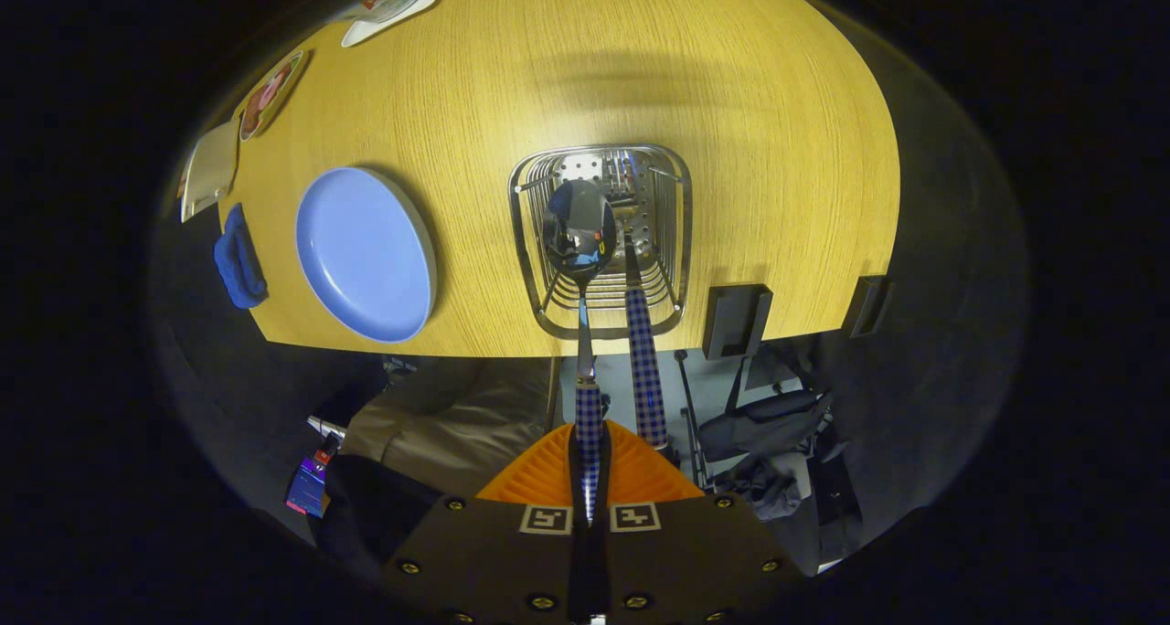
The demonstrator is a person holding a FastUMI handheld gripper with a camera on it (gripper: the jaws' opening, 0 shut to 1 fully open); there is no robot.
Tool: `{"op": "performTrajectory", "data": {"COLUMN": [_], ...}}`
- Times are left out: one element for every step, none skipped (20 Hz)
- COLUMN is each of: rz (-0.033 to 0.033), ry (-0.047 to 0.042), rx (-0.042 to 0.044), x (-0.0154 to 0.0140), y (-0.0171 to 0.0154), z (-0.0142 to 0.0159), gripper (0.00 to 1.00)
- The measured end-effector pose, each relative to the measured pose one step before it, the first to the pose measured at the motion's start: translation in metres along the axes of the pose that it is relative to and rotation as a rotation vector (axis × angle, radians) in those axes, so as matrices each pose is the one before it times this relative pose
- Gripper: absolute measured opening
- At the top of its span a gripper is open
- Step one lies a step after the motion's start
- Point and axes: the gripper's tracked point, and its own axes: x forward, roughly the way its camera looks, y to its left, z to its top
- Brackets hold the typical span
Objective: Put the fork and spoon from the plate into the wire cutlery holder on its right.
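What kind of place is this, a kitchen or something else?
Probably a staged dining setup, not a real kitchen: a wooden table holding a blue plate and wire cutlery holder, with clutter on the floor below. The tool grips a spoon above the holder.

Gripper view looks steeply down along fingers [548, 470] onto table [731, 104] (from well above).

Your gripper [590, 465] has both fingers pressed on the checked handle of the spoon [579, 232], whose bowl hangs above the wire cutlery holder [678, 241] on the wooden table [695, 86]. The fork [643, 360] stands inside it, handle up. You see the blue plate [366, 255] bare, left of the holder.
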Motion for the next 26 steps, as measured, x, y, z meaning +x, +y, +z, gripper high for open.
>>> {"op": "performTrajectory", "data": {"rz": [0.0054, 0.0044, 0.00332, 0.00395, 0.00787, 0.00757, 0.00391, 0.00066, -0.00682, -0.02071, -0.02058, -0.00979, -0.00301, -0.00159, -0.00622, -0.00571, -0.00234, -0.00517, -0.00441, -0.00516, -0.00097, -0.00529, -0.00848, -0.00395, -0.00242, -0.00261], "ry": [0.00938, 0.01102, 0.00884, 0.01339, 0.01545, 0.017, 0.0143, 0.01567, 0.01142, 0.00069, 0.00271, 0.00612, 0.00899, 0.00725, 0.00627, 0.00374, -0.00113, 0.00372, -0.00183, -0.00094, -0.00065, -0.00309, -0.00563, -0.0068, -0.00542, -0.00693], "rx": [0.00631, 0.00009, 0.00038, 0.0002, 0.00082, -0.00026, 0.001, 0.00061, -0.00022, -0.00667, -0.00393, 0.00036, -0.00255, -0.00397, -0.00376, -0.00502, -0.00519, -0.00467, -0.00405, -0.00372, -0.0018, -0.00282, -0.00759, -0.00396, -0.00007, -0.00092], "x": [0.00017, 0.00139, 0.00063, 0.00029, 0.00024, -0.00069, 0.00031, -0.0004, -0.0006, -0.00056, 0.00039, -0.00219, -0.00131, 0.0001, 0.00019, -0.00105, -0.00142, 0.00113, 0.00021, -0.00003, -0.00111, -0.0028, -0.00111, -0.00089, -0.00038, -0.00068], "y": [0.00091, 0.00039, -0.00018, 0.0004, 0.00063, 0.00061, -0.00017, -0.00002, -0.00129, -0.00342, -0.00359, -0.00121, -0.00061, -0.00011, -0.00095, -0.00017, 0.0007, -0.00008, -0.00056, -0.00079, 0.00134, 0.00086, -0.00137, -0.00086, -0.00054, 0.00008], "z": [0.00074, 0.00003, 0.00073, 0.00029, -0.0009, -0.00022, -0.00061, 0.00007, 0.00132, 0.00315, 0.00316, 0.00296, 0.00049, 0.00109, 0.00096, 0.00052, 0.00184, -0.00022, 0.00168, 0.00076, 0.00076, 0.00194, 0.00146, -0.00013, -0.00024, -0.00122], "gripper": [0.01, 0.01, 0.01, 0.01, 0.01, 0.01, 0.01, 0.01, 0.01, 0.01, 0.01, 0.01, 0.01, 0.01, 0.0, 0.0, 0.01, 0.06, 0.06, 0.09, 0.09, 0.09, 0.09, 0.1, 0.1, 0.11]}}
